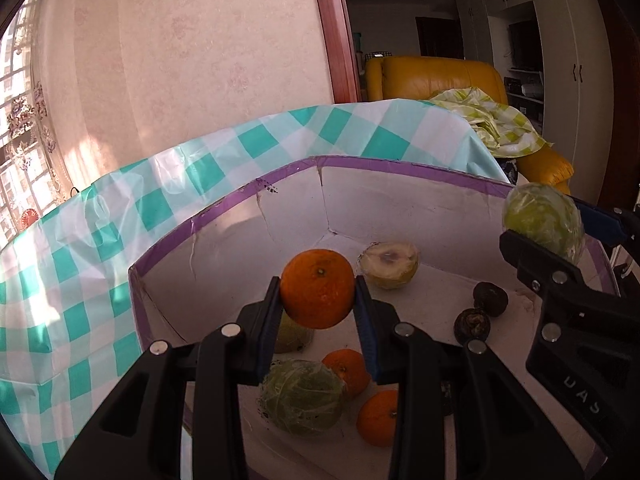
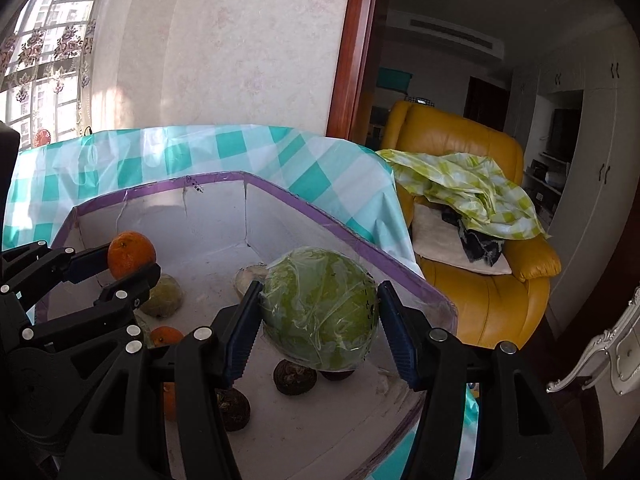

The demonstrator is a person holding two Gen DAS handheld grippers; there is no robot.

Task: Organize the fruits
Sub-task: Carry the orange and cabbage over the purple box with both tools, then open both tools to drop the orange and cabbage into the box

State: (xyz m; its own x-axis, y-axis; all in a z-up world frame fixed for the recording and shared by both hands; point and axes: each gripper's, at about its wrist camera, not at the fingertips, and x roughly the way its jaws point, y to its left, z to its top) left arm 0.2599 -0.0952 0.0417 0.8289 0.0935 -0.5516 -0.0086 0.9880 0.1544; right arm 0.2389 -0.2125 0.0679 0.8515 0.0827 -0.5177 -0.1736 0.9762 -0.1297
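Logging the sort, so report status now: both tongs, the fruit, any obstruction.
Left tongs shut on orange. Right tongs shut on wrapped green fruit. Both held above the purple-rimmed box; more fruit lies loose inside. Nothing in the way.

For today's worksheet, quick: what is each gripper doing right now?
Left gripper: closed on an orange, above the box.
Right gripper: closed on a plastic-wrapped green cabbage, above the box.
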